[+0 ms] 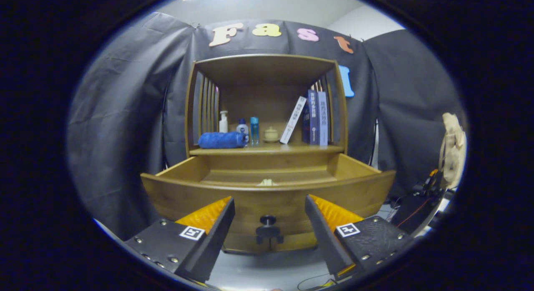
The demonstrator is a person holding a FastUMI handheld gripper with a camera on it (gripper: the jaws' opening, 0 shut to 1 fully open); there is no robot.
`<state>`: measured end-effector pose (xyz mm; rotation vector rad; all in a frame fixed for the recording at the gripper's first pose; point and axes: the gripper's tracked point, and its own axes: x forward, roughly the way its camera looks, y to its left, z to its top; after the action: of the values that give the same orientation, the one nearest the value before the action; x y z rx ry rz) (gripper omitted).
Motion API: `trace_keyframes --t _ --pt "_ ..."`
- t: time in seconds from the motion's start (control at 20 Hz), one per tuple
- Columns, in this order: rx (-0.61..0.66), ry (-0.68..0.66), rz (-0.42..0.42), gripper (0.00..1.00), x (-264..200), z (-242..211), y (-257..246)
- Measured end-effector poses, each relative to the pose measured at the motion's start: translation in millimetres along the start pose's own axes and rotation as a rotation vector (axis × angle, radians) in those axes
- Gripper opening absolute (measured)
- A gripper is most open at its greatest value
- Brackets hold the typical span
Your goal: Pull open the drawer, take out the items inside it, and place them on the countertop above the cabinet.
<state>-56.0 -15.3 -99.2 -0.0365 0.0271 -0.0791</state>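
A wooden cabinet stands ahead with its drawer [267, 193] pulled out toward me. The drawer's dark knob [268, 229] sits on the front panel, just beyond and between my fingers. My gripper [269, 209] is open, its fingers spread wide on either side of the knob and touching nothing. Just over the drawer's front rim peeks the top of a small pale item [267, 182] lying inside; the rest of the drawer's inside is hidden by the front panel. The countertop [267, 149] above the drawer is the floor of an open shelf.
On the countertop lie a rolled blue towel [222, 139], a white pump bottle [223, 122], two small bottles [248, 130], a little lidded jar [271, 134] and several books [311, 118] leaning at the right. A beige bag [454, 149] and dark equipment [421, 199] stand at the right.
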Motion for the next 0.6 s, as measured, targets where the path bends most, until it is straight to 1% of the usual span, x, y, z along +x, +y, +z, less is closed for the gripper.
trace_keyframes --t 0.2,0.3,0.45,0.6 --pt "-0.006 0.013 -0.038 0.99 1.1 31.4 -10.2" --pt "-0.003 0.01 -0.025 0.99 3.4 51.2 -3.6" --pt "-0.06 0.009 -0.054 0.99 10.3 78.3 -9.2" --pt "-0.054 0.021 -0.043 0.99 24.2 96.0 -2.2"
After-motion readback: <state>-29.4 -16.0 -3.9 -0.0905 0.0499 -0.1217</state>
